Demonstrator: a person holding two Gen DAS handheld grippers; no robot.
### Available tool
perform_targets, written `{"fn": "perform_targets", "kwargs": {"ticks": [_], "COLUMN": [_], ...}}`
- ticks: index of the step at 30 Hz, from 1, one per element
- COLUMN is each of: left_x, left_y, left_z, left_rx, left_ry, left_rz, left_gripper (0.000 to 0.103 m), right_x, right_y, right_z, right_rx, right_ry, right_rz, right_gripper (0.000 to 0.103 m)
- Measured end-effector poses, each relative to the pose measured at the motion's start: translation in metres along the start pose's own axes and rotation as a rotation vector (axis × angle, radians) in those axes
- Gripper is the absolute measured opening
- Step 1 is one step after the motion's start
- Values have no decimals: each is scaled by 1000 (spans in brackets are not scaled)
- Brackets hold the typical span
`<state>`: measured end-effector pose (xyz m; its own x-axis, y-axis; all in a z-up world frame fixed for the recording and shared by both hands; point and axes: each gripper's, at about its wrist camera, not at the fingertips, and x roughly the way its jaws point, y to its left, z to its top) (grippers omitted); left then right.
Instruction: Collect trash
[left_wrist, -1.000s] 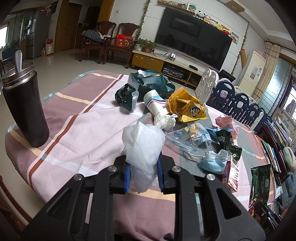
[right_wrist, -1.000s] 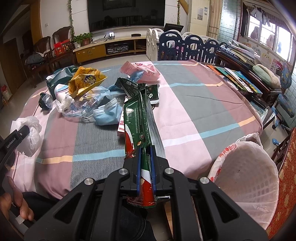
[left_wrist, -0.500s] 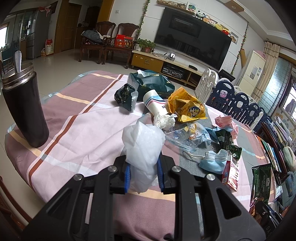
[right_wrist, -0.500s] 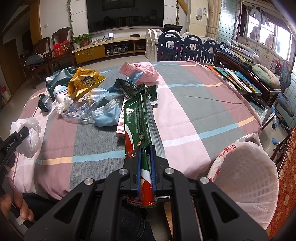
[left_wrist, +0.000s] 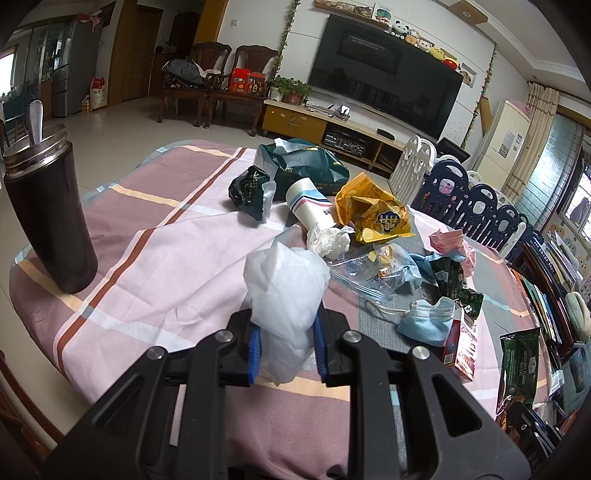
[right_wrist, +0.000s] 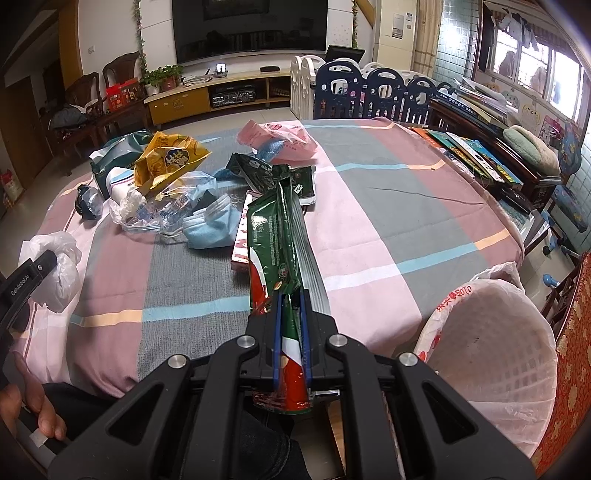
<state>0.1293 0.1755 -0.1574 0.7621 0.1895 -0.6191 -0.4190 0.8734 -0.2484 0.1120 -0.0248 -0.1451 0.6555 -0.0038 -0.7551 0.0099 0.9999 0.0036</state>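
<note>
A crumpled white plastic bag (left_wrist: 286, 306) sits low in the centre of the left wrist view, pinched between blue pads. In the right wrist view a long green and red foil wrapper (right_wrist: 279, 254) runs up the middle of the frame, its lower end clamped. Left of centre lie a yellow chip bag (right_wrist: 168, 160), a clear plastic bag (right_wrist: 173, 206) and a pale blue face mask (right_wrist: 210, 227), touching one another. A pink bag (right_wrist: 277, 142) lies upper centre. The white-lined trash bin (right_wrist: 491, 347) stands lower right, mouth open.
</note>
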Motion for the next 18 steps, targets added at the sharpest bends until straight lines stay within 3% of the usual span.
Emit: {"fn": "perform_targets", "kwargs": {"ticks": [18], "left_x": [-1], "left_y": [0], "left_z": [0], "left_rx": [-5], "left_ry": [-17], "left_rz": [-10], "left_gripper": [24], "right_x": [0], "right_y": [-2], "right_z": [2], "right_rx": [5], "right_ry": [-10], "right_rz": [-3], "right_gripper": [10]}}
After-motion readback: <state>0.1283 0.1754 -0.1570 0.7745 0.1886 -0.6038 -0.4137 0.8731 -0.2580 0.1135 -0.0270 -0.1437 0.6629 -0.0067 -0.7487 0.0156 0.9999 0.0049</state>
